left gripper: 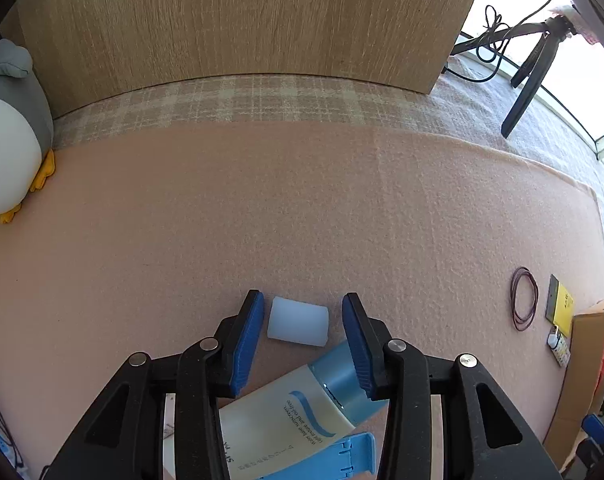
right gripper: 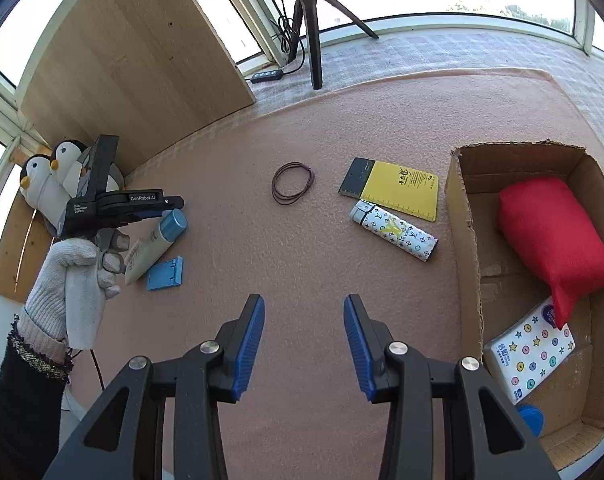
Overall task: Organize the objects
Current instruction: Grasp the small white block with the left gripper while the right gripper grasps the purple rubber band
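My left gripper (left gripper: 302,320) is open, its jaws on either side of a small white block (left gripper: 297,321) on the pink mat, not closed on it. A white tube with a blue cap (left gripper: 302,412) and a light blue plastic piece (left gripper: 338,460) lie just below it. In the right wrist view the left gripper (right gripper: 173,204) hovers over the tube (right gripper: 157,240) and the blue piece (right gripper: 165,274). My right gripper (right gripper: 304,320) is open and empty above bare mat. A cardboard box (right gripper: 468,216) at right holds a red pouch (right gripper: 554,232), a tissue pack (right gripper: 530,352) and a blue lid (right gripper: 530,420).
A yellow notepad (right gripper: 398,190), a patterned white case (right gripper: 394,234) and a loop of dark cord (right gripper: 293,182) lie mid-mat. Penguin plush toys (right gripper: 45,184) sit at the left by a wooden board (right gripper: 133,64). A tripod (right gripper: 314,20) stands at the back.
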Action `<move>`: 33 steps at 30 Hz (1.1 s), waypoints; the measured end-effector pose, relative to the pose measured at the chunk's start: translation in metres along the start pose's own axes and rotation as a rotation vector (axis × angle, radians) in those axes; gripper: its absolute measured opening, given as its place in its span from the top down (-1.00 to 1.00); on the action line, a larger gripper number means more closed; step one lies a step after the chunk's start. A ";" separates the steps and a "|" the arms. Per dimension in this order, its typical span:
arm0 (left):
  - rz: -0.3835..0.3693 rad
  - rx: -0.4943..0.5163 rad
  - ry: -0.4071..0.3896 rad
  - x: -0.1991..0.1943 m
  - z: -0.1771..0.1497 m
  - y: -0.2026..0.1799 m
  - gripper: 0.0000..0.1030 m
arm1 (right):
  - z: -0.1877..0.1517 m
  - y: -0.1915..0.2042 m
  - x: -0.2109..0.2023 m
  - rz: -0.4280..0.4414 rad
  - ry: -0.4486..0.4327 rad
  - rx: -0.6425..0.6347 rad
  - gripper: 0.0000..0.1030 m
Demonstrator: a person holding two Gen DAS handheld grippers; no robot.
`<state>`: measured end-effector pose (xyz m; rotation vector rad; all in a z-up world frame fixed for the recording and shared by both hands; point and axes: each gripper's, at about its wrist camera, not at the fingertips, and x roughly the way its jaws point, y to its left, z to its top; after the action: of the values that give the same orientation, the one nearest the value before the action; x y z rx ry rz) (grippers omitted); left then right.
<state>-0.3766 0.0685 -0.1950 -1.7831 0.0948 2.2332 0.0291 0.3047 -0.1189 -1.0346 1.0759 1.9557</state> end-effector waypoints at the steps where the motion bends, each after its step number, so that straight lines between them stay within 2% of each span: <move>1: -0.002 0.006 -0.002 0.000 0.000 -0.002 0.20 | 0.005 0.002 0.003 0.005 0.004 -0.004 0.27; 6: -0.013 0.030 -0.008 0.000 0.002 -0.012 0.42 | 0.042 0.012 0.029 0.049 0.058 -0.041 0.27; 10: -0.039 0.015 -0.007 -0.001 0.004 -0.012 0.45 | 0.069 0.019 0.059 0.026 0.100 -0.065 0.27; 11: -0.049 0.015 -0.007 0.000 0.004 -0.002 0.46 | 0.074 0.021 0.068 0.021 0.111 -0.071 0.27; 14: -0.085 -0.006 -0.003 -0.002 0.004 0.002 0.48 | 0.088 0.025 0.091 0.034 0.147 -0.074 0.27; 17: -0.136 -0.025 0.004 -0.004 0.004 0.000 0.51 | 0.096 0.026 0.106 0.054 0.173 -0.053 0.27; 25: -0.230 0.107 -0.015 -0.027 -0.010 -0.049 0.53 | 0.108 0.024 0.112 0.061 0.168 -0.058 0.27; 33: -0.232 0.167 0.025 -0.022 -0.050 -0.078 0.53 | 0.113 0.042 0.136 -0.006 0.201 -0.194 0.28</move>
<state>-0.3052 0.1279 -0.1758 -1.6432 0.0736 1.9807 -0.1051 0.4100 -0.1831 -1.3622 1.0000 2.0140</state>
